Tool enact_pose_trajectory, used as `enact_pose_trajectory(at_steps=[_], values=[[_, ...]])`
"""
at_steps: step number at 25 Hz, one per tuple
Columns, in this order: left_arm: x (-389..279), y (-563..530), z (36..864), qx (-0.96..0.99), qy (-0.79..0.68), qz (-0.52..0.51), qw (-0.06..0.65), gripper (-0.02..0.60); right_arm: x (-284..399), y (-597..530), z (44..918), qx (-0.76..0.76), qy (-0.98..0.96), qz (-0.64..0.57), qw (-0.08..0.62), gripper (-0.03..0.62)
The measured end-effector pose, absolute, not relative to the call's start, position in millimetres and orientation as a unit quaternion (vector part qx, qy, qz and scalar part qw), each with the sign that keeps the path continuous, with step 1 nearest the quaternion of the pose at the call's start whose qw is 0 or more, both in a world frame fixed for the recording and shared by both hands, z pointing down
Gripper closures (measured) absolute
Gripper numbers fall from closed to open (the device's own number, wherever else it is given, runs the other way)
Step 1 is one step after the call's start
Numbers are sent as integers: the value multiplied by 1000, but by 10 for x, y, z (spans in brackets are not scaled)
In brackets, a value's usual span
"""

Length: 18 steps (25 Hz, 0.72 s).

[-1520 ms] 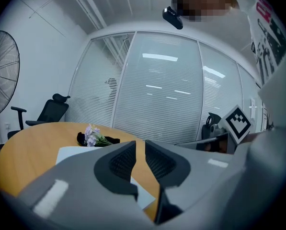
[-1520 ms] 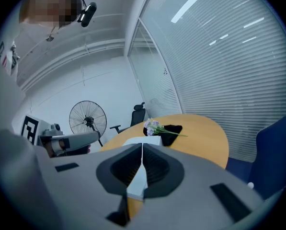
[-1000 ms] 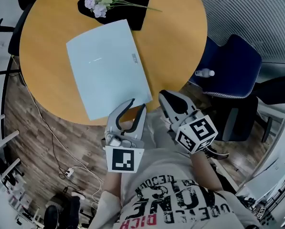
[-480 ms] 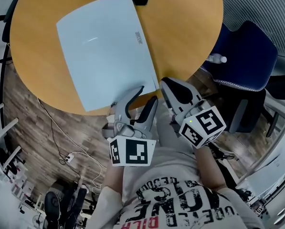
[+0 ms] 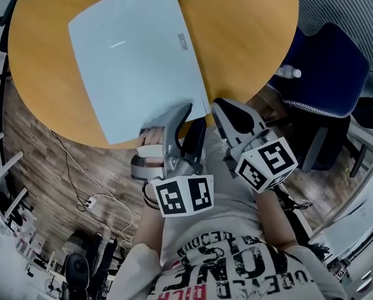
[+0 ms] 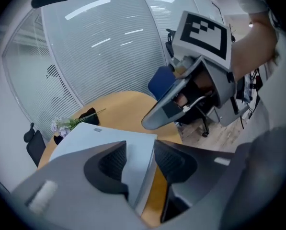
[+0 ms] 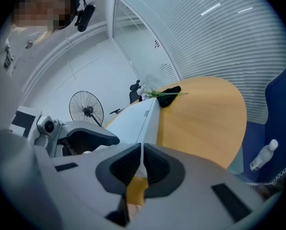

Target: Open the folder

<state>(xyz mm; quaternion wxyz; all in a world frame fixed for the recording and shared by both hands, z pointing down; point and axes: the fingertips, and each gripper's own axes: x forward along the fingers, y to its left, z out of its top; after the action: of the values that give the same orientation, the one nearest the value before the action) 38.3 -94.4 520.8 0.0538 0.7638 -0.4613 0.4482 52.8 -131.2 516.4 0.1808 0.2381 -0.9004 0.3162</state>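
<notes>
Both grippers have come down toward the table's (image 5: 252, 36) near edge. The left gripper's (image 5: 195, 114) jaws have just been opening and now stand wide astride the near corner of the pale folder (image 5: 136, 49), at frame centre. The right gripper (image 5: 217, 105), jaws together, sits just right of that corner.

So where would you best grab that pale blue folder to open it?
Probably the near corner of the folder, coming in low from the person's side. It lies flat on the table, and that corner sits by the rim, so its thin edge is exposed for the jaws; elsewhere only flat top shows.
</notes>
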Motion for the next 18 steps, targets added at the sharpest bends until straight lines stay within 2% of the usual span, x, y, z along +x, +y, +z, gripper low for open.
enact_pose_trajectory(at_steps=[6, 18], values=[[451, -953, 5203, 747, -433, 504, -7, 389, 515, -1300, 5172, 241, -899, 321, 179, 580], [421, -974, 5196, 768, -453, 448, 56, 398, 530, -1303, 5214, 241, -898, 318, 185, 580]])
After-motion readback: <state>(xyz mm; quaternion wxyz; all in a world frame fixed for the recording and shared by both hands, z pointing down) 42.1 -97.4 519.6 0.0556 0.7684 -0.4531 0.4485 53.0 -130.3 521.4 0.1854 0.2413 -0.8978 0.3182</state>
